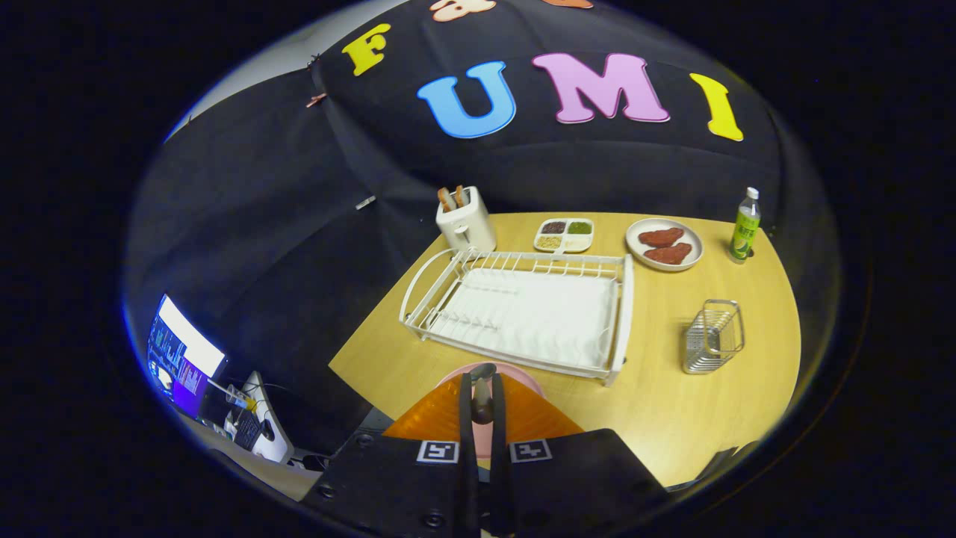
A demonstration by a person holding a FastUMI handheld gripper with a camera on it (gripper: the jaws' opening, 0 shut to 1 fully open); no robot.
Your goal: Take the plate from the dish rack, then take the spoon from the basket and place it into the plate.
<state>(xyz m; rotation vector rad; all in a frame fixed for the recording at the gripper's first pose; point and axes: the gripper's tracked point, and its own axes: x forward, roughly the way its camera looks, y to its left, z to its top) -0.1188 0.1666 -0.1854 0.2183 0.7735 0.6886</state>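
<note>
Both fingers (pixel 482 418) of the gripper (pixel 482 388) clamp a dark spoon (pixel 482 400) above the pink plate (pixel 515 376); white dish rack (pixel 523 314) at 12 o'clock, wire basket (pixel 713 336) at 2 o'clock.

lighting even and fairly bright over the wooden table (pixel 672 403), apparently from overhead; shadows soft and short beside the dish rack (pixel 523 314) and wire basket (pixel 713 338). booth wall dim. monitor (pixel 179 355) glows, slightly blown out. strong fisheye bending toward the margins. centre sharp; gripper (pixel 482 396) fingers close, slightly soft.
</note>
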